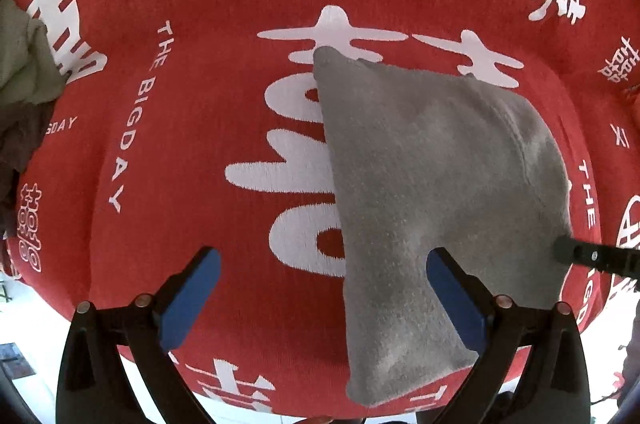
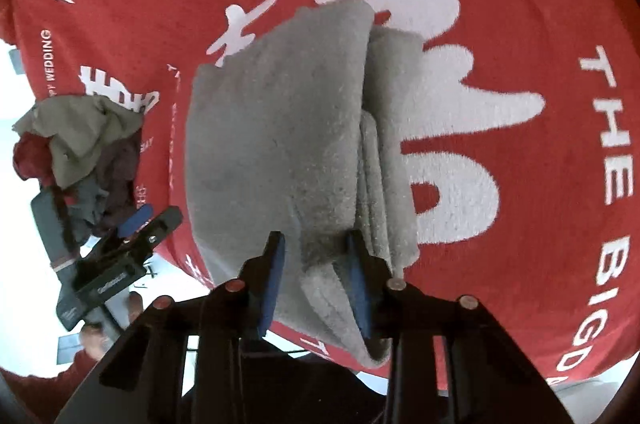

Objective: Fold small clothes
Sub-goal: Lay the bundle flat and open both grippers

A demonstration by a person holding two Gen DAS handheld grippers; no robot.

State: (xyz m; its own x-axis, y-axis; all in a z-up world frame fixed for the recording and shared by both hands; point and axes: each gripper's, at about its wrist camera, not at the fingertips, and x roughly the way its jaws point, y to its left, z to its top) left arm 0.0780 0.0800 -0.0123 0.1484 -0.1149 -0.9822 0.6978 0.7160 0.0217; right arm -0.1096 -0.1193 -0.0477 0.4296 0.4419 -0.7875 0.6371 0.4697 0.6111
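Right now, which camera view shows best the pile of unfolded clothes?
The right wrist view: the pile of unfolded clothes shows there nearly whole, olive, dark red and grey pieces heaped on the red cloth. The left wrist view shows only its edge, cut by the frame.

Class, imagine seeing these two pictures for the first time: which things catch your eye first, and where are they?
The bright red cloth with big white characters covers the whole surface. On its middle lies a folded grey fleecy garment, pinched at its near edge by the right hand-held gripper. A crumpled heap of olive and maroon clothes sits at the cloth's left edge.
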